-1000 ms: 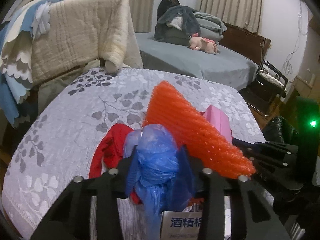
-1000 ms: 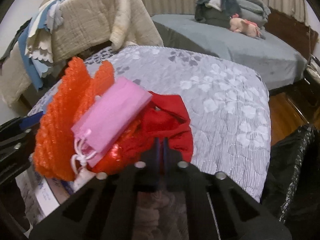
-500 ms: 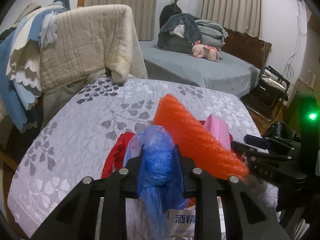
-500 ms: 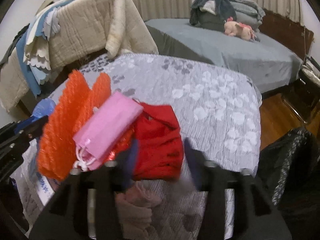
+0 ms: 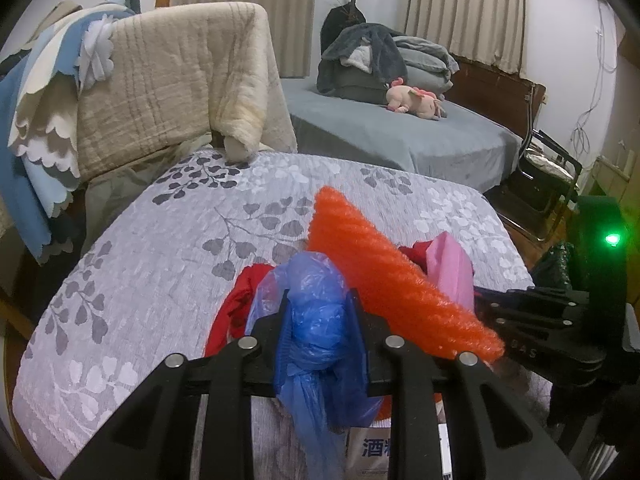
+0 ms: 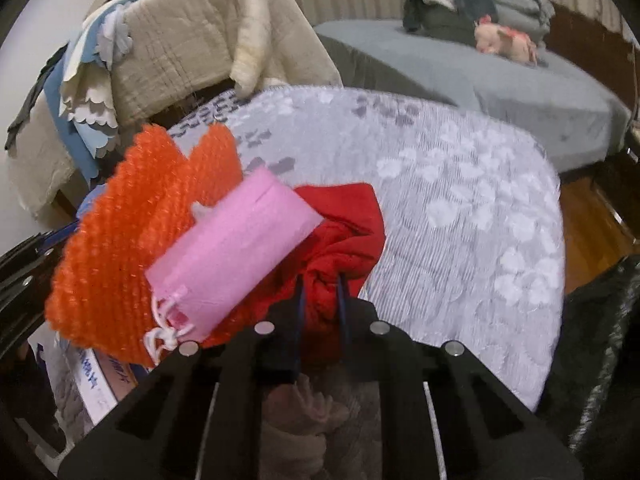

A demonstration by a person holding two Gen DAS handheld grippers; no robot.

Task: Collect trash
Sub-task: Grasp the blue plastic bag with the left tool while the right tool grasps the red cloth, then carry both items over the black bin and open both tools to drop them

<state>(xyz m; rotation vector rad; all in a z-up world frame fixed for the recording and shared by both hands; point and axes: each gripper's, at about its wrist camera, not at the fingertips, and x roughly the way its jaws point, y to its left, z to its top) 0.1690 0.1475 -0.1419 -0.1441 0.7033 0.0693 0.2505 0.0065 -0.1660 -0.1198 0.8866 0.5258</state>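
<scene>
A trash pile lies on the near edge of the grey floral bedspread (image 5: 168, 240). My left gripper (image 5: 318, 332) is shut on a crumpled blue plastic bag (image 5: 316, 320). Beside it lie an orange bubble-wrap sheet (image 5: 384, 276), a pink drawstring pouch (image 5: 448, 268) and red cloth (image 5: 240, 304). In the right wrist view, my right gripper (image 6: 320, 300) is shut on the red cloth (image 6: 344, 240), with the pink pouch (image 6: 236, 248) and the orange sheet (image 6: 136, 232) to its left. A white box (image 6: 92, 376) lies under the pile.
A black trash bag (image 6: 600, 340) stands at the right, off the bed's edge. A chair draped with beige and blue blankets (image 5: 152, 92) stands behind the bed at left. A grey bed (image 5: 400, 132) with a plush toy is beyond.
My right gripper opened half a second ago and has now shut on the red cloth. My left gripper keeps its hold on the blue bag and has drawn back slightly.
</scene>
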